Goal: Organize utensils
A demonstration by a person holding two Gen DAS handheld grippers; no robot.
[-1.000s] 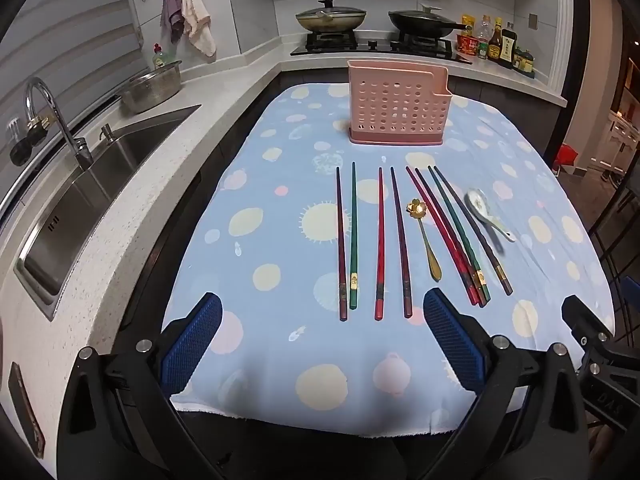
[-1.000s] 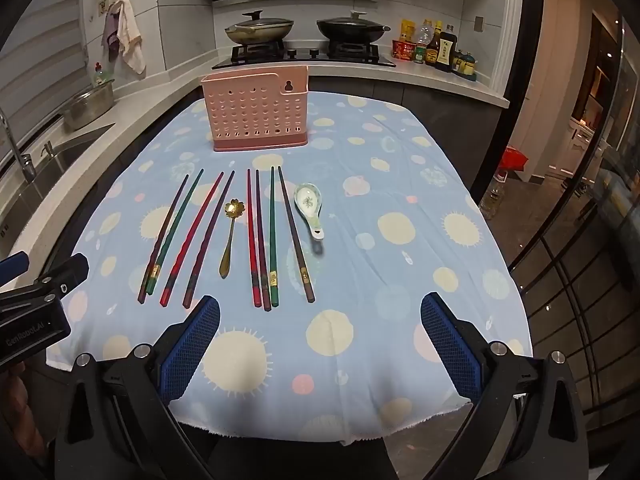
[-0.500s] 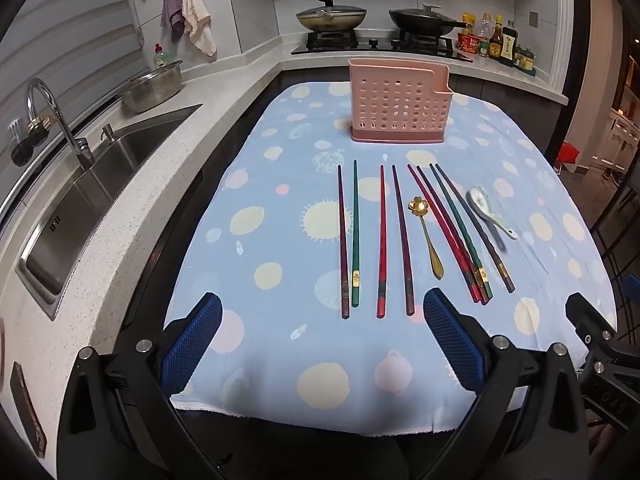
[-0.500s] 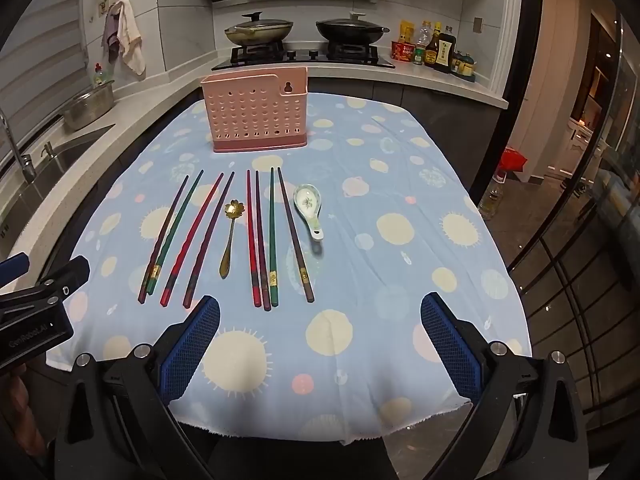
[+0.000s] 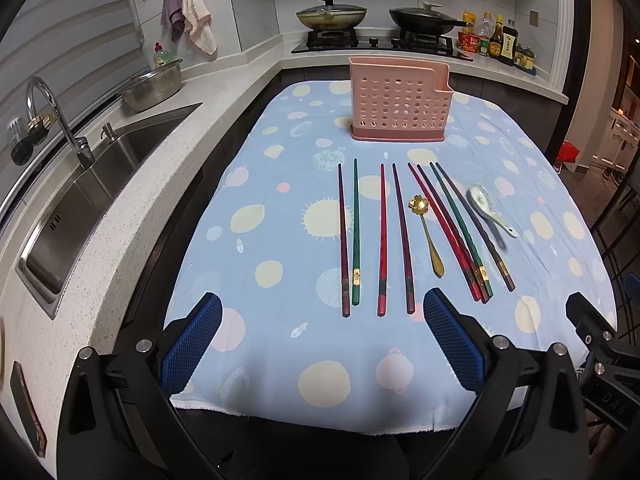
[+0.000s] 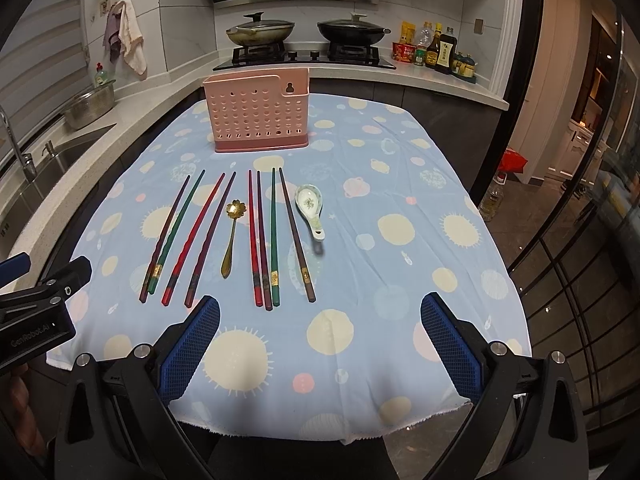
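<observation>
Both hand-held grippers, left (image 5: pixel 320 344) and right (image 6: pixel 320 340), stay spread apart, barely nearer; chopsticks (image 5: pixel 382 236) at mid-frame untouched, rack (image 5: pixel 400 104) empty.

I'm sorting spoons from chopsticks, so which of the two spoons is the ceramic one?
The white ceramic spoon with the floral bowl, at the right end of the row. The gold metal spoon, slim with a flower-shaped bowl, lies among the chopsticks.

Can't see inside pink holder (image 6: pixel 257 118). Bottle labels (image 6: pixel 436 50) by stove too small for me to read. Left gripper (image 6: pixel 38 300) cut off by right view's edge. Sink (image 5: pixel 60 216) partly cropped.
</observation>
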